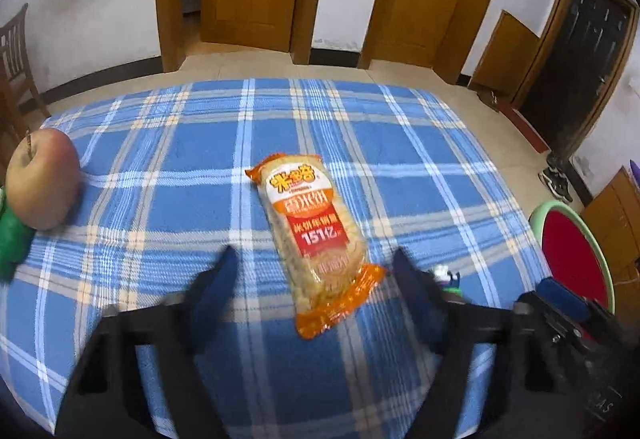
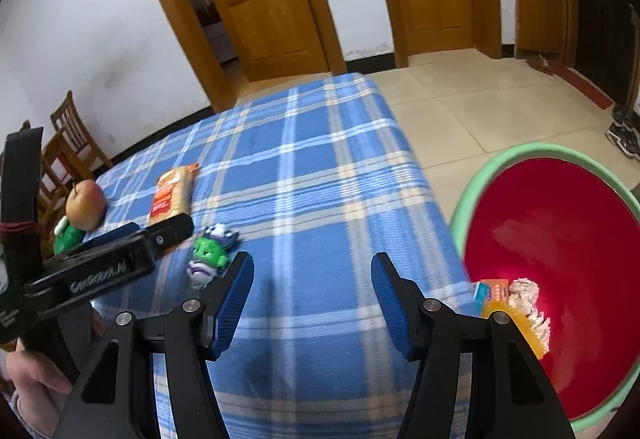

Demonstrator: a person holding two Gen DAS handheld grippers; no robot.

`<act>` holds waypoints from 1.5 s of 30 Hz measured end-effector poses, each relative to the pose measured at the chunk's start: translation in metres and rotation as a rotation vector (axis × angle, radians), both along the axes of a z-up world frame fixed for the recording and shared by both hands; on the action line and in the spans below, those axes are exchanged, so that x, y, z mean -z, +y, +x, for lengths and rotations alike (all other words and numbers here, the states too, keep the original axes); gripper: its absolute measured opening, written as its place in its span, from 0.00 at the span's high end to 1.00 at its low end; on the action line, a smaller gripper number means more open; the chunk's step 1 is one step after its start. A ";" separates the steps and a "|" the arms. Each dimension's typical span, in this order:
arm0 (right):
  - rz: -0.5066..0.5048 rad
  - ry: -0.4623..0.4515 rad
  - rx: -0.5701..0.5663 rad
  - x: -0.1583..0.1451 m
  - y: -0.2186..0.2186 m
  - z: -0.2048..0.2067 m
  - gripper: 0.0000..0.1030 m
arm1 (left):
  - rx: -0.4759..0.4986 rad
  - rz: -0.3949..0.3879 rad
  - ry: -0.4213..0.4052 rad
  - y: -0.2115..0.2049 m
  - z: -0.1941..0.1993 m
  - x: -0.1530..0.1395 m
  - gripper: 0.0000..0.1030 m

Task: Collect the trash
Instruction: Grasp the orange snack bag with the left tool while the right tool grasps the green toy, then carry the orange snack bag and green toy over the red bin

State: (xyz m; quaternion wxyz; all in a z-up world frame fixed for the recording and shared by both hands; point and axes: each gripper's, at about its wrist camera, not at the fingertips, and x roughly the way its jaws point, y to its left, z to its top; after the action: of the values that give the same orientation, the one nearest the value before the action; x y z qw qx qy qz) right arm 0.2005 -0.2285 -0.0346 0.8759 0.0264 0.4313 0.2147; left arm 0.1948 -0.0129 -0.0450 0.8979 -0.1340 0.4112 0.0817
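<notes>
Left gripper point(image 1: 312, 259) spread wide, rice-cracker packet point(image 1: 316, 239) lying between its fingers, untouched; right gripper point(image 2: 312, 271) likewise spread, empty.

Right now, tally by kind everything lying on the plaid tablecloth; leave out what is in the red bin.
Snack packets: 1, the orange rice cracker packet
Fruit: 1, the apple
Toys: 2, the green-faced figure and the green toy beside the apple
Total: 4
</notes>
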 end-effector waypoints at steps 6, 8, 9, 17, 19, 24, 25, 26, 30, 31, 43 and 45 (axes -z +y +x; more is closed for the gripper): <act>0.006 0.006 0.010 0.001 -0.005 0.003 0.39 | 0.014 -0.004 -0.052 0.003 -0.015 -0.006 0.65; -0.002 0.000 0.001 0.001 -0.001 0.001 0.39 | 0.023 0.011 -0.058 0.000 -0.026 -0.011 0.65; 0.003 0.001 -0.006 0.000 0.003 0.000 0.39 | 0.027 0.020 -0.064 -0.001 -0.032 -0.014 0.65; 0.001 -0.038 -0.154 -0.009 0.055 -0.018 0.39 | -0.031 0.076 -0.146 0.013 -0.074 -0.025 0.65; -0.015 -0.040 -0.174 -0.006 0.066 -0.020 0.39 | -0.036 0.075 -0.139 0.016 -0.075 -0.020 0.65; -0.159 -0.042 -0.158 0.004 0.087 -0.018 0.39 | -0.042 0.032 -0.128 0.022 -0.078 -0.016 0.65; -0.190 -0.044 -0.146 0.006 0.090 -0.018 0.39 | -0.045 0.030 -0.128 0.022 -0.079 -0.016 0.65; -0.203 -0.043 -0.148 0.008 0.092 -0.018 0.40 | -0.045 0.032 -0.126 0.021 -0.078 -0.016 0.65; -0.214 -0.052 -0.180 0.009 0.099 -0.021 0.42 | -0.043 0.021 -0.106 0.022 -0.076 -0.013 0.65; -0.210 -0.057 -0.181 0.008 0.100 -0.022 0.56 | -0.042 0.020 -0.105 0.021 -0.076 -0.013 0.65; -0.050 -0.092 -0.123 -0.008 0.071 -0.024 0.72 | -0.061 -0.093 -0.090 0.039 -0.076 -0.004 0.65; -0.057 -0.089 -0.137 -0.008 0.073 -0.025 0.72 | -0.055 -0.077 -0.092 0.036 -0.076 -0.005 0.65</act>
State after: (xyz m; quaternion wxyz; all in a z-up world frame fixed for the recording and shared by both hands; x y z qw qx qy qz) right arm 0.1754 -0.1555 -0.0266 0.8779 -0.0379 0.3986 0.2626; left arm 0.1189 0.0226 -0.0401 0.9073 -0.1835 0.3687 0.0842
